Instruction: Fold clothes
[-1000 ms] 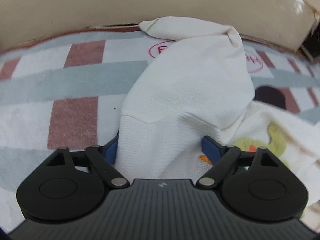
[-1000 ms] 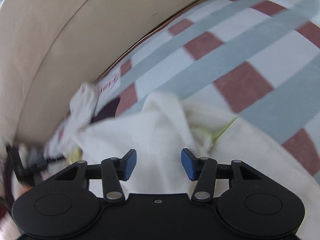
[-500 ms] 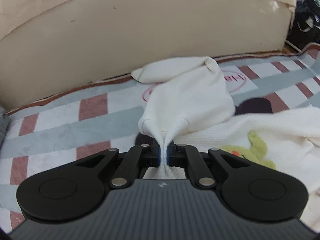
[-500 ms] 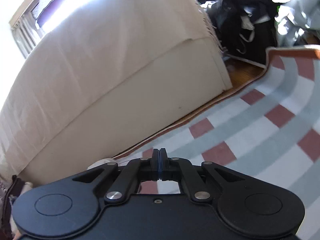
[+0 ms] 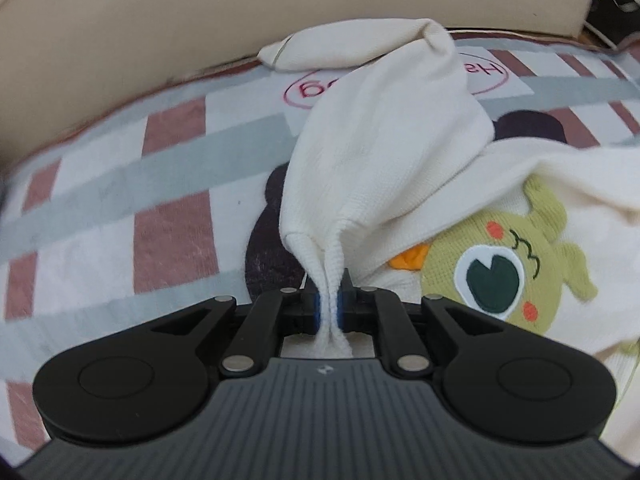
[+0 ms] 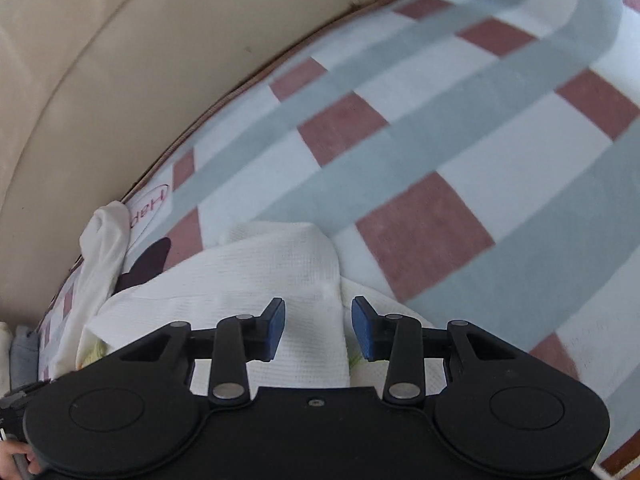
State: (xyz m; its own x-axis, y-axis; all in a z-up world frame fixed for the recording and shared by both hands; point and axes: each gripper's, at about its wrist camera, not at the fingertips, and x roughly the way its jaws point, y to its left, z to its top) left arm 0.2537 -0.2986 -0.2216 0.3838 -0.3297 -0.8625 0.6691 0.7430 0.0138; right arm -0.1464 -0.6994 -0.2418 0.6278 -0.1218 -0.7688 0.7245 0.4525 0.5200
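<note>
The left gripper [image 5: 329, 311] has its blue fingers [image 5: 317, 312] closed tight on a bunched fold of the cream knit sweater [image 5: 384, 136], lifting that part off the checked rug [image 5: 172, 240] near the beige sofa [image 5: 200, 12]. The right gripper [image 6: 318, 330] hangs with its fingers spread apart, holding nothing, just over the sweater's white fabric lying on the rug.

Right gripper [image 6: 318, 326], black with blue-padded fingertips, jaws apart, sits low centre of frame over a white waffle-knit garment [image 6: 256, 280]. A fold of the fabric lies between the pads; contact unclear. Checked blanket of grey-blue bands and dusty-red squares [image 6: 440, 168] fills the right and upper right. Beige upholstered sofa front [image 6: 140, 80] occupies the upper left. Garment's sleeve [image 6: 102, 248] trails toward the left edge.
</note>
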